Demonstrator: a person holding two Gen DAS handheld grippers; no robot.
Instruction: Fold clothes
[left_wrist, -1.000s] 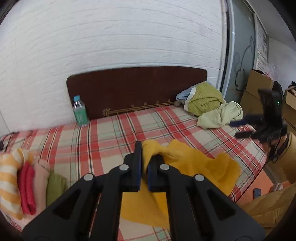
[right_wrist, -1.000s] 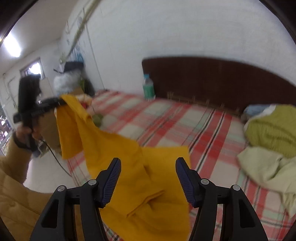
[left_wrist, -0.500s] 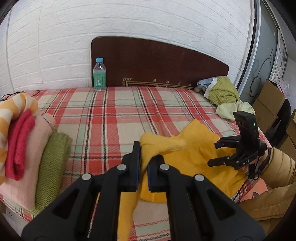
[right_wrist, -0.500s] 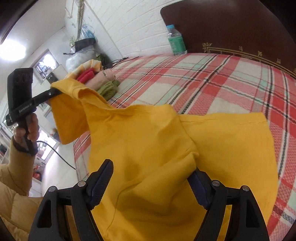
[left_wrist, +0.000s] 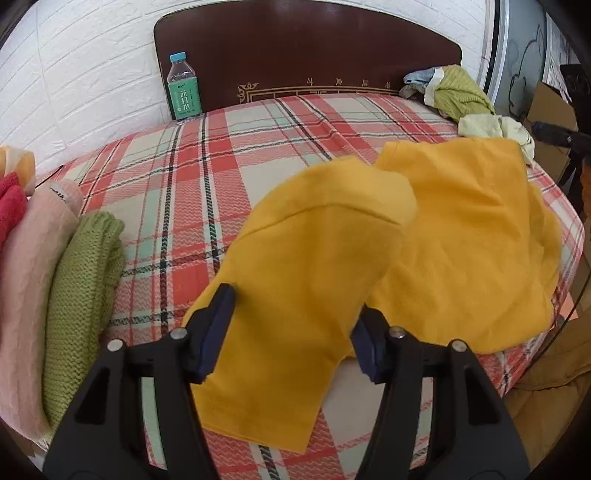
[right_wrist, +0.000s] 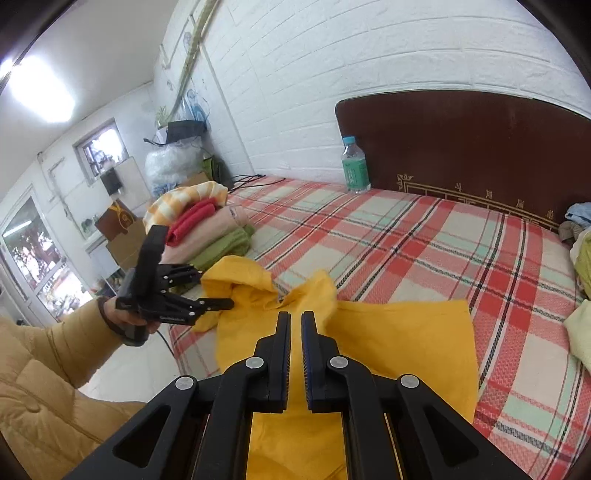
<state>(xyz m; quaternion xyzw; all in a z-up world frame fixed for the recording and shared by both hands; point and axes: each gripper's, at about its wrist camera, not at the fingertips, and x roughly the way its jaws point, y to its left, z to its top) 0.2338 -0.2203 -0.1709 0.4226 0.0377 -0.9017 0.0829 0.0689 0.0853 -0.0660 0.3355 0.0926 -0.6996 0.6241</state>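
A yellow garment (left_wrist: 424, 243) lies crumpled on the plaid bed (left_wrist: 221, 177) near its front edge. My left gripper (left_wrist: 291, 332) is open, its jaws spread either side of a raised fold of the yellow cloth. In the right wrist view the left gripper (right_wrist: 218, 295) hangs open by the garment's left end. My right gripper (right_wrist: 295, 325) has its jaws nearly together, and the yellow garment (right_wrist: 399, 339) rises in a fold just ahead of them. I cannot tell whether cloth is pinched between them.
A stack of folded clothes (left_wrist: 55, 266) sits at the bed's left edge. A water bottle (left_wrist: 183, 88) stands against the dark headboard (left_wrist: 314, 48). A pile of green and pale clothes (left_wrist: 461, 103) lies at the far right. Cardboard boxes (left_wrist: 554, 110) stand beyond the bed.
My left gripper has opened and let go of the yellow cloth, which dropped onto the bed. My right gripper has closed from wide open to nearly shut.
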